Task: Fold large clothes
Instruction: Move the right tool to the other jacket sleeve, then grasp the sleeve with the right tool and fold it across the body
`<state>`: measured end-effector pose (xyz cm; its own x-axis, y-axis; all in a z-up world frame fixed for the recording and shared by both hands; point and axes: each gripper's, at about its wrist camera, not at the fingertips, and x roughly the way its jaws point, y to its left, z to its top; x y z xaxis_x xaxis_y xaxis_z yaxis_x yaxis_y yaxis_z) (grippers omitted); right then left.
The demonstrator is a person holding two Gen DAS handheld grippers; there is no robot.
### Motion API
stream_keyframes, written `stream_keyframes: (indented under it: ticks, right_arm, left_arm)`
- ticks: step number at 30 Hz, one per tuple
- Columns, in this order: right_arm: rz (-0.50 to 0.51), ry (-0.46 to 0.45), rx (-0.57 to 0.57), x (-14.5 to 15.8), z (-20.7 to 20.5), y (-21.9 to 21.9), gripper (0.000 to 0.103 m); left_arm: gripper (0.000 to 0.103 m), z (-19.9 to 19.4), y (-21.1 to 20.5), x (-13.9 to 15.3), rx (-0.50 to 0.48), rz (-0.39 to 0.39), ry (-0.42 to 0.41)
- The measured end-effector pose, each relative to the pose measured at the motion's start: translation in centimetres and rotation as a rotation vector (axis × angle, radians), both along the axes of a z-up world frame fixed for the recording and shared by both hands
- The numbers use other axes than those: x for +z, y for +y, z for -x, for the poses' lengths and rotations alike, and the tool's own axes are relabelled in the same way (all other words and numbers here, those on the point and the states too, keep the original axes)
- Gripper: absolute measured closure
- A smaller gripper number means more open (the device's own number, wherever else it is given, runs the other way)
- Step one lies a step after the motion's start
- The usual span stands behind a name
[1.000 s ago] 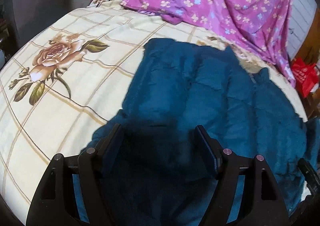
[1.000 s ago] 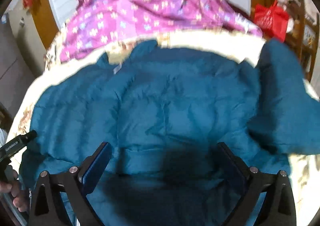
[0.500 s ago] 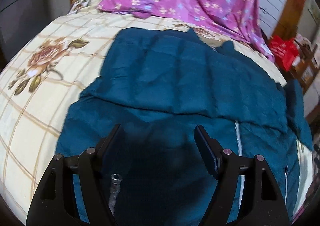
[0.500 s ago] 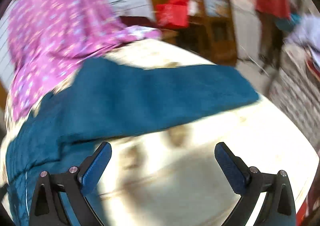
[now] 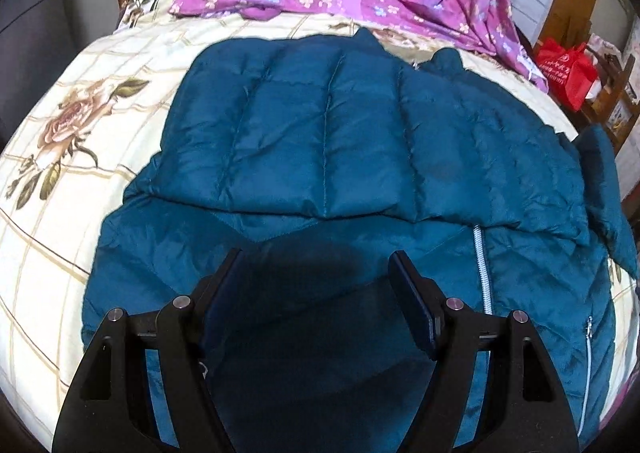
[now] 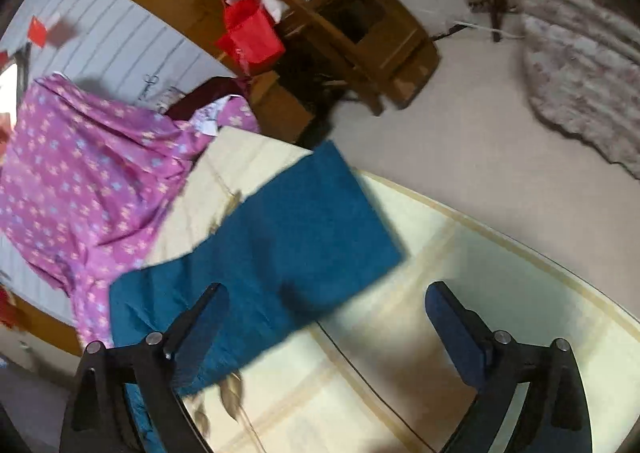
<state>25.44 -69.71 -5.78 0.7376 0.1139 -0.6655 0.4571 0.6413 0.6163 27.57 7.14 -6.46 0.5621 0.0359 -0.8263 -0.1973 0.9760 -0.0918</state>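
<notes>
Your right gripper has swung off the teal jacket on the bed toward its loose sleeve, jaws wide and empty like your left gripper's, so fold that sleeve in next

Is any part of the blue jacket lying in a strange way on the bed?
Yes. One sleeve sticks out sideways from the blue jacket toward the edge of the bed, not folded in. The other side is already folded over the body.
</notes>
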Motion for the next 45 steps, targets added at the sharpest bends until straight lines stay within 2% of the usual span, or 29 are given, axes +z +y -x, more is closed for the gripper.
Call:
stream_keyframes:
  ticks: [4,6,10,12,15,17,18,19,20,22,27,29,31,33,35,40,45]
  right_arm:
    - [-0.008,-0.048,0.038,-0.3,-1.2,0.2,0.002]
    - [-0.057,-0.092,0.049,-0.7,-1.5,0.1,0.002]
    - [-0.032,-0.107,0.082,-0.7,-2.3,0.9,0.002]
    - [0.001,-0.111,0.072,-0.6,-2.7,1.3,0.006]
    - [0.069,-0.092,0.03,-0.7,-3.2,1.9,0.019]
    - [0.137,-0.044,0.007,-0.6,-3.8,2.2,0.037]
    - [0.168,-0.018,-0.001,-0.5,-4.0,2.4,0.042]
    - [0.198,0.012,-0.01,-0.4,-4.2,2.6,0.057]
    - [0.21,0.036,-0.01,-0.4,-4.4,2.6,0.079]
    - [0.196,0.032,0.011,-0.4,-4.2,2.6,0.087]
    - [0.338,-0.038,0.037,3.6,-2.7,5.7,0.09]
    - [0.391,-0.062,0.067,5.9,-2.2,8.0,0.09]
    - [0.429,-0.113,0.114,8.3,-1.7,11.2,0.09]
    - [0.462,-0.151,0.17,10.3,-1.5,15.0,0.09]
    - [0.474,-0.208,0.24,11.9,-1.0,19.4,0.09]
    - [0.429,-0.315,0.417,13.2,-1.1,30.8,0.09]
    - [0.398,-0.313,0.578,11.1,-2.5,41.9,0.09]
  left_arm:
    - [0.03,-0.1,0.0,-0.5,0.009,-0.01,0.012]
    - [0.03,-0.1,-0.2,-0.5,0.008,-0.018,0.01]
    - [0.03,0.0,-0.4,-0.6,0.007,-0.028,0.009]
    - [0.03,-0.1,-0.4,-0.6,0.007,-0.03,0.009]
    - [0.03,-0.1,-0.4,-0.7,0.01,-0.029,0.011]
    - [0.03,-0.2,-0.2,-0.7,0.017,-0.031,0.011]
    - [0.03,-0.2,0.0,-0.6,0.025,-0.034,0.009]
    - [0.03,-0.3,0.2,-0.5,0.031,-0.037,0.007]
    - [0.03,-0.3,0.4,-0.4,0.039,-0.041,0.006]
    - [0.03,-0.4,1.0,-0.3,0.06,-0.041,0.004]
    - [0.03,0.0,3.0,0.8,0.13,-0.05,-0.028]
    - [0.03,0.3,3.6,1.4,0.146,-0.069,-0.052]
    - [0.03,0.7,4.1,1.8,0.164,-0.125,-0.072]
    - [0.03,1.1,4.6,1.8,0.189,-0.211,-0.058]
    - [0.03,1.8,5.8,1.6,0.209,-0.249,-0.023]
    - [0.03,4.2,9.5,0.2,0.264,-0.207,0.033]
    - [0.03,4.1,12.9,0.1,0.349,-0.195,0.036]
